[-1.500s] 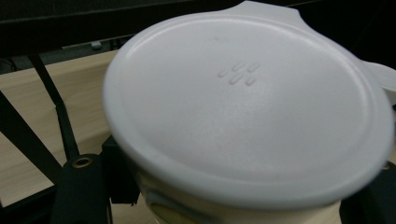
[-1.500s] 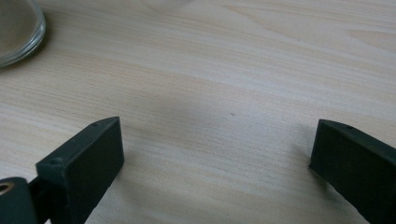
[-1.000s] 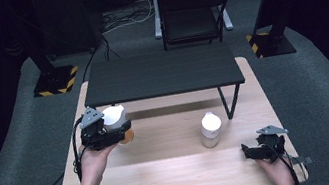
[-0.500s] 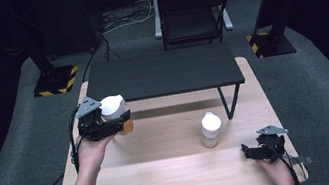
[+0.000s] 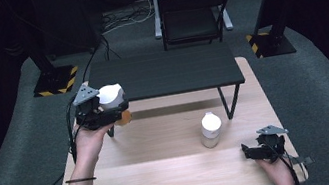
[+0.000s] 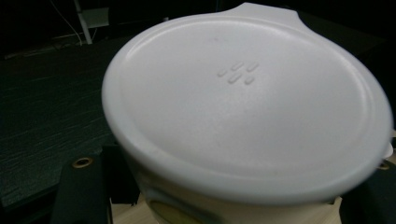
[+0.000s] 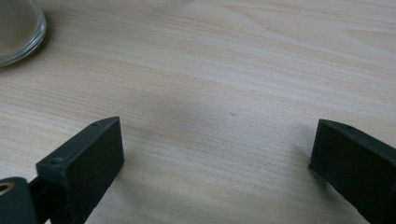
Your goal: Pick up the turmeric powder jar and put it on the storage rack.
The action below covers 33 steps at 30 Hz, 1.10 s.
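Note:
My left gripper [image 5: 116,111] is shut on a jar with a white lid [image 5: 111,95] and an orange-brown lower part, held off the table at its left, beside the black shelf's left end. In the left gripper view the white lid [image 6: 243,102] sits close to the camera, with a black jaw on either side of the jar's body. A second white-lidded jar [image 5: 210,129] stands on the wooden table [image 5: 166,173], right of centre. My right gripper [image 5: 249,152] rests at the table's near right, open, with bare wood between its fingers [image 7: 84,163]. The standing jar's glass base [image 7: 18,28] shows at that view's upper left.
A low black shelf [image 5: 164,74] on thin legs spans the far half of the table. Behind the table stand a black chair [image 5: 192,14] and two stand bases with yellow-black stripes [image 5: 55,80]. Grey carpet surrounds the table.
The left gripper has lifted the jar higher and carried it slightly farther from the person. The right gripper and the standing jar have not moved.

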{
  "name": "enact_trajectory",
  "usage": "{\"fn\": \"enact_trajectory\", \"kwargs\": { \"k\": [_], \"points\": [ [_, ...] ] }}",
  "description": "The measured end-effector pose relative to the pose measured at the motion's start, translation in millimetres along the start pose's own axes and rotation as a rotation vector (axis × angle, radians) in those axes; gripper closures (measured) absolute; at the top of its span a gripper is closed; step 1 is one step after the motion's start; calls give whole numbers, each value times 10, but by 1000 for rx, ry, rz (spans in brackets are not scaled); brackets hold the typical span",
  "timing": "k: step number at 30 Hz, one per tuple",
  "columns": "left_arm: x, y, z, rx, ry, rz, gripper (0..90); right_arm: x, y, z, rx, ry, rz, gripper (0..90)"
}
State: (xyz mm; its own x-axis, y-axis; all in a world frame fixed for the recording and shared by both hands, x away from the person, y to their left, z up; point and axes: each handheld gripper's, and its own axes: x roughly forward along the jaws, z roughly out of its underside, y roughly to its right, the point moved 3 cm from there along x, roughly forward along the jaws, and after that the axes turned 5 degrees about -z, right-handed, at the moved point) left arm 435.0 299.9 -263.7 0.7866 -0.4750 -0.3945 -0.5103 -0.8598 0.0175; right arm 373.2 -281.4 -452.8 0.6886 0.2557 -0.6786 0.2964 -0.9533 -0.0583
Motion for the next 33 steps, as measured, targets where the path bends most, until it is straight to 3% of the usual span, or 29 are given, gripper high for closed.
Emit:
{"fn": "enact_trajectory", "kwargs": {
  "k": [4, 12, 29, 33],
  "points": [
    [4, -19, -47, -8, 7, 7, 299, 0, 0, 0, 0, 0, 0, 14],
    [27, 16, -214, 10, 16, -17, 299, 0, 0, 0, 0, 0, 0, 14],
    [248, 52, -493, 9, 15, -38, 299, 0, 4, 0, -2, 0, -2, 14],
    [328, 97, -536, 20, 14, -63, 299, 0, 4, -1, -2, 0, -2, 14]
  ]
}}
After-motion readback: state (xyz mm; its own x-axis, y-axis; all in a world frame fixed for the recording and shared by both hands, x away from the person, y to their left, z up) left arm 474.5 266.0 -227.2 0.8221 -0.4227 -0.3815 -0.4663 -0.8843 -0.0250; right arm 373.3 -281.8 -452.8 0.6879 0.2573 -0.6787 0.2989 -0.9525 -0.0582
